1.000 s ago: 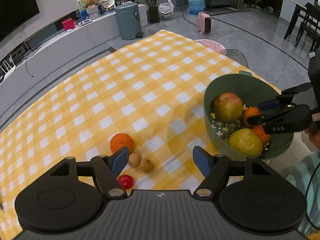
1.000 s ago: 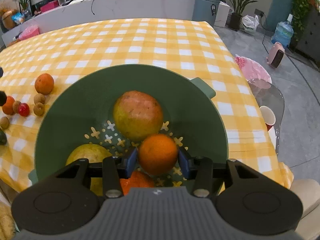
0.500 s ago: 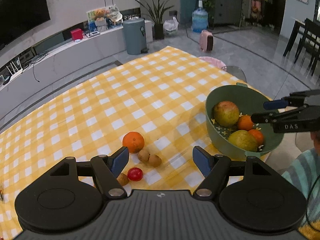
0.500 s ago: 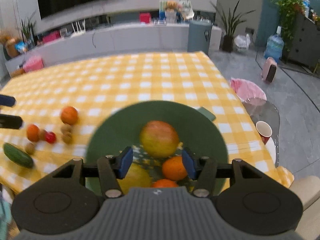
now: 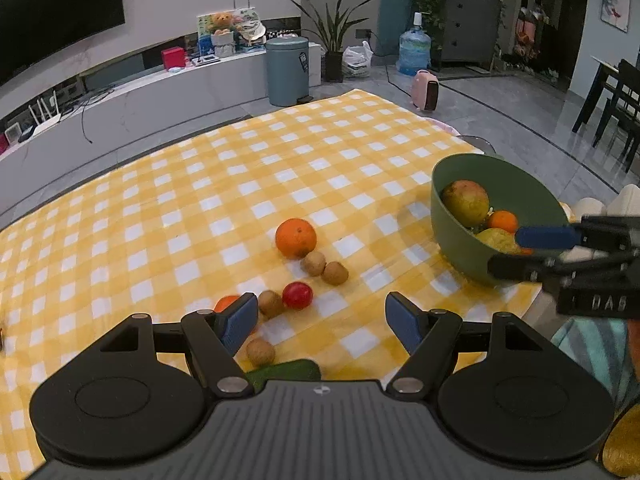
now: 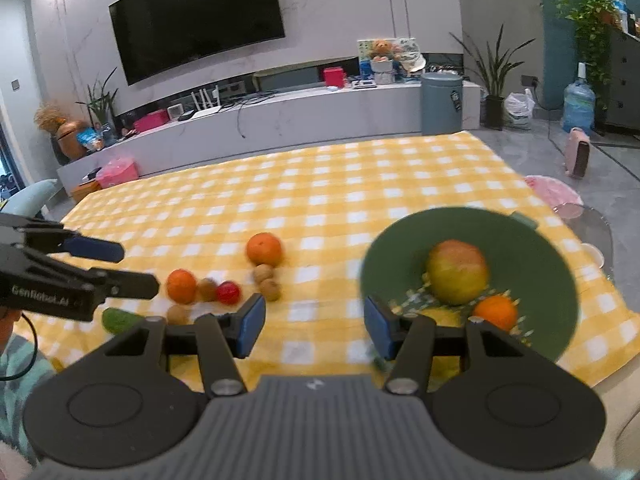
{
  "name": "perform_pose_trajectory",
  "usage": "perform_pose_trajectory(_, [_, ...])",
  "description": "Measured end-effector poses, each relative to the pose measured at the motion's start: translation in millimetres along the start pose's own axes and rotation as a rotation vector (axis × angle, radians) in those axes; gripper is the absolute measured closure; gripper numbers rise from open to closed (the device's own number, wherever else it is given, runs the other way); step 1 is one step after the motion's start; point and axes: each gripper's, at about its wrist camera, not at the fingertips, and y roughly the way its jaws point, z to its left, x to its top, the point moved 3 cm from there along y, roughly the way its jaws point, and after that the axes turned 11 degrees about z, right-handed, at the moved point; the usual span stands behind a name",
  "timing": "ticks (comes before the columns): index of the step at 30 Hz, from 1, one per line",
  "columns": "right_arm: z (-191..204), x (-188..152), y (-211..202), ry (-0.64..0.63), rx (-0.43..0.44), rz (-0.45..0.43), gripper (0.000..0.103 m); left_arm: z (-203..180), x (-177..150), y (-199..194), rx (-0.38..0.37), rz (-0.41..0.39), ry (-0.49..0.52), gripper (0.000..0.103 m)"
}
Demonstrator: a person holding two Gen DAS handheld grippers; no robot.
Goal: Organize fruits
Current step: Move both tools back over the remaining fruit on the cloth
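A green bowl (image 5: 516, 176) (image 6: 532, 248) stands at the table's right front and holds a large yellow-red fruit (image 6: 457, 271), an orange (image 6: 494, 312) and a yellow fruit (image 5: 498, 239). On the checked cloth lie an orange (image 5: 295, 237) (image 6: 264, 248), a smaller orange (image 6: 181, 286), a red fruit (image 5: 297, 295) (image 6: 228, 293), several small brown fruits (image 5: 324, 268) and a green cucumber (image 6: 120, 320). My left gripper (image 5: 320, 322) is open and empty above the loose fruit. My right gripper (image 6: 314, 326) is open and empty, left of the bowl.
The yellow checked tablecloth (image 5: 240, 184) covers the table. The right gripper shows at the right of the left wrist view (image 5: 560, 252); the left gripper shows at the left of the right wrist view (image 6: 96, 264). A chair and a cup (image 6: 592, 256) stand past the right edge.
My right gripper let go of the orange in the bowl, opened, and drew up and back to the left. My left gripper also pulled back, so more loose fruit shows.
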Motion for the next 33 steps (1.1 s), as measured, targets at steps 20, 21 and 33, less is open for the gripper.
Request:
perform_pose_trajectory(20, [28, -1, 53, -0.064, 0.024, 0.101, 0.057, 63, -10, 39, 0.042, 0.047, -0.173, 0.031])
perform_pose_trajectory(21, [29, -1, 56, -0.064, 0.022, 0.104, 0.057, 65, -10, 44, 0.042, 0.057, -0.172, 0.032])
perform_pose_trajectory(33, [29, 8, 92, -0.07, 0.051, 0.123, 0.056, 91, -12, 85, -0.018, 0.126, -0.266, 0.037])
